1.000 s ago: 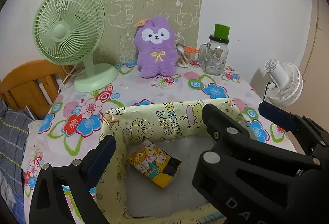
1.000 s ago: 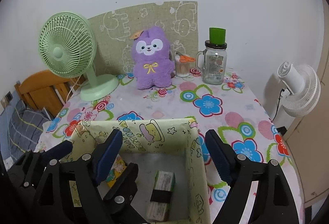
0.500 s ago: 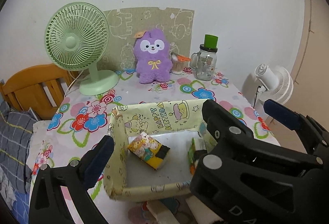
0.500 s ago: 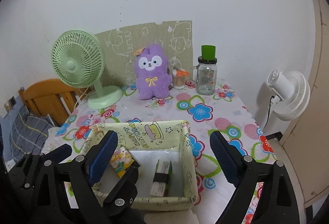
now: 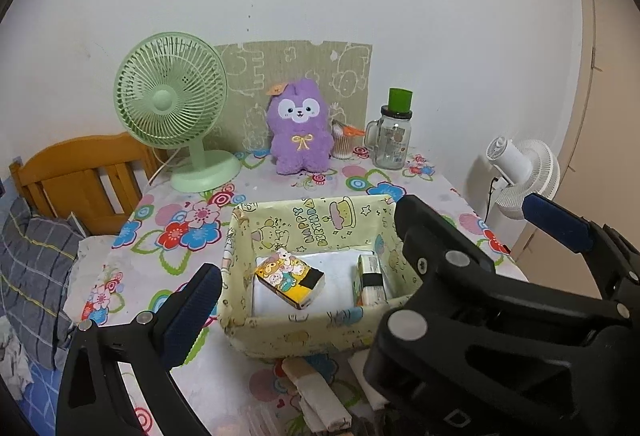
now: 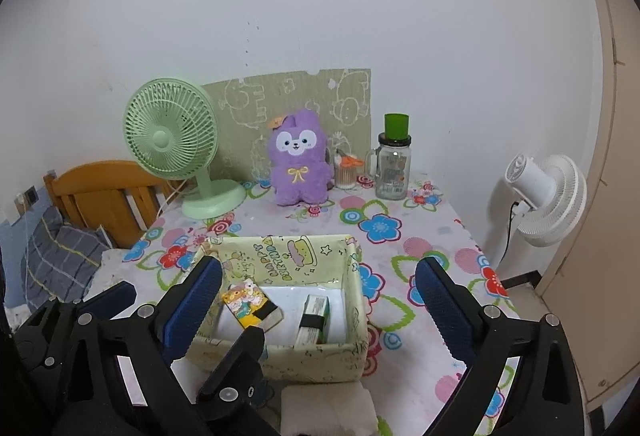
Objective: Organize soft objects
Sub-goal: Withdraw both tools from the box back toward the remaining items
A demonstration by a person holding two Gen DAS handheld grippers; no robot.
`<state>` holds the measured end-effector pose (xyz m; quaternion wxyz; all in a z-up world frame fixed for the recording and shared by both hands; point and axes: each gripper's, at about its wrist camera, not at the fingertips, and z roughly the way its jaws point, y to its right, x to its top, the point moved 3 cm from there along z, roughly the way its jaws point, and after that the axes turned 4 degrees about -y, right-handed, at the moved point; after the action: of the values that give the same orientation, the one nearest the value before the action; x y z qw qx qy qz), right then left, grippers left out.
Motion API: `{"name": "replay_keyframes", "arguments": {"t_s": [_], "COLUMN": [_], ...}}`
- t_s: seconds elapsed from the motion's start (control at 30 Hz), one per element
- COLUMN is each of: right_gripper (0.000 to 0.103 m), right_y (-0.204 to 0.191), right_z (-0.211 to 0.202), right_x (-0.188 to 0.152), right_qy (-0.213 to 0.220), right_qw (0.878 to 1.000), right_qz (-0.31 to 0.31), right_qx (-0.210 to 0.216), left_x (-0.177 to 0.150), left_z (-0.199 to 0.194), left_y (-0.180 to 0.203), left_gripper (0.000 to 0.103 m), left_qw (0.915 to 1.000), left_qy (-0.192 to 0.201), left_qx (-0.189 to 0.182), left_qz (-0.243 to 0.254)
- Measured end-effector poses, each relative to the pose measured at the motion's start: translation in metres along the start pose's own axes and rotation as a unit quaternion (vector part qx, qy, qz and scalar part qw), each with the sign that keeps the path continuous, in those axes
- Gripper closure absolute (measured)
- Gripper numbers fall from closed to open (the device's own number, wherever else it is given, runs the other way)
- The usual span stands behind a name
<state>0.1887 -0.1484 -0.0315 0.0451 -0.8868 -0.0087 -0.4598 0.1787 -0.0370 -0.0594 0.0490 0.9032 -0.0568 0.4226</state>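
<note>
- We've got the yellow box [image 6: 280, 358] sitting mid-table on the flowery tablecloth [image 6: 400, 204], with "Happy Birthday" doodles on its inner back wall.
- Two soft packs lie inside it: the cartoon tissue pack [image 5: 290, 278] at about 9 o'clock on the box floor, tilted, and the green tissue pack [image 6: 314, 318] at about 3 o'clock, close to the right wall. They're apart, not touching.
- Our left gripper [image 5: 372, 256] hangs just in front of the box, jaws spread wide and holding nothing. The black body of the other gripper blocks a big chunk of the left wrist view.
- Our right gripper [image 6: 318, 300] is also wide open and empty, its blue pads straddling the box in the right wrist view.
- A white folded thing [image 6: 328, 410] lies just at 6 o'clock of the box; could be a cloth or tissue, hard to say from here.
- At 12 o'clock by the wall: purple plush [image 6: 298, 160], with the green desk fan [image 6: 174, 140] at 10 o'clock and the glass jar mug [image 6: 394, 164] at 1 o'clock.
- A white fan [image 6: 548, 200] stands off the table at 3 o'clock.
</note>
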Motion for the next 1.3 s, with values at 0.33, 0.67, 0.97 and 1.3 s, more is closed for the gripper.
{"name": "replay_keyframes", "arguments": {"t_s": [0.33,0.67,0.97,1.3], "right_gripper": [0.000,0.000,0.000,0.000], "right_y": [0.003,0.001,0.000,-0.002], "right_z": [-0.031,-0.047,-0.059,-0.054], "right_x": [-0.015,-0.037,-0.055,-0.086], "right_qy": [0.012,0.004,0.003,-0.012], "right_qw": [1.000,1.000,1.000,1.000], "right_qz": [-0.006,-0.015,-0.019,-0.021], "right_qx": [-0.007,-0.001,0.002,0.006], "left_x": [-0.019,-0.043,-0.063,-0.092], "left_z": [-0.026,-0.039,-0.047,-0.038], "left_y": [0.009,0.012,0.015,0.011], "left_gripper": [0.000,0.001,0.001,0.002], "left_qw": [0.9999,0.9999,0.9998,0.9999], "left_qy": [0.015,0.012,0.015,-0.004], "left_qx": [0.002,0.003,-0.004,-0.004], "left_qz": [0.005,-0.001,-0.008,-0.016]}}
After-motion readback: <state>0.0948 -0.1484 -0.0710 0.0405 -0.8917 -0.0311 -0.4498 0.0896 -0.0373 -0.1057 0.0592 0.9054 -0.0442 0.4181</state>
